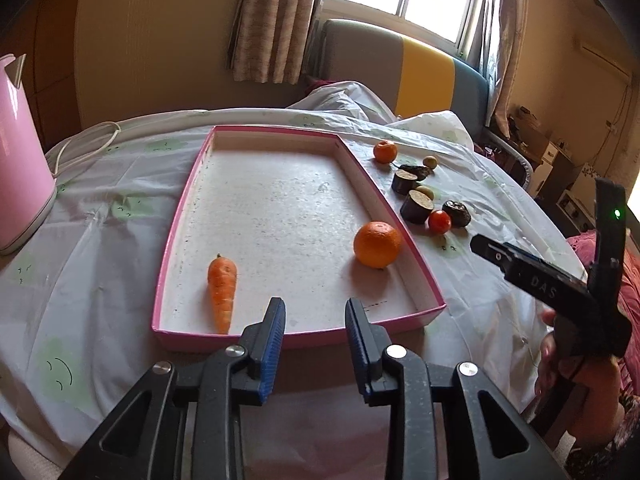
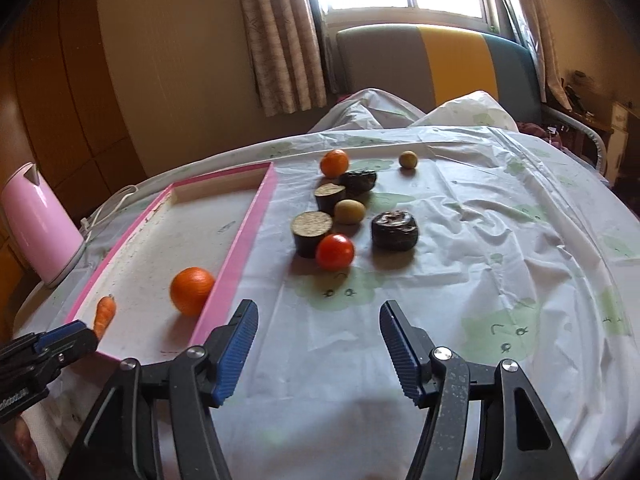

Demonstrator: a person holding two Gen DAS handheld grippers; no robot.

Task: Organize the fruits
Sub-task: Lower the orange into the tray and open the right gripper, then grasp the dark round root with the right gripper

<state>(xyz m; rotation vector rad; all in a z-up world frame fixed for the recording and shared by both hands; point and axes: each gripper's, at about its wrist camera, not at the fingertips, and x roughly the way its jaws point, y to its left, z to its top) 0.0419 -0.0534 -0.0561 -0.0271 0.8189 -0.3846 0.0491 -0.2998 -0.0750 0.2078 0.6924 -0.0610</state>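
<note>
A pink-rimmed tray (image 1: 408,236) (image 2: 240,244) lies on the table. In it are a carrot (image 1: 222,290) (image 2: 105,314) and a large orange (image 1: 377,244) (image 2: 191,290). To the tray's right lie a small orange (image 1: 385,151) (image 2: 334,163), a red tomato (image 1: 439,221) (image 2: 335,252), two yellow-green fruits (image 2: 349,211) (image 2: 408,159), two dark cut cylinders (image 2: 312,232) (image 2: 330,197) and two dark wrinkled lumps (image 2: 395,230) (image 2: 362,179). My left gripper (image 1: 316,316) is open and empty over the tray's near rim. My right gripper (image 2: 318,320) is open and empty, short of the tomato.
A pink kettle (image 1: 18,152) (image 2: 38,224) with a white cord (image 1: 86,142) stands left of the tray. The table wears a wrinkled white plastic cloth (image 2: 500,260). A striped headboard (image 2: 440,68) and a window are behind it.
</note>
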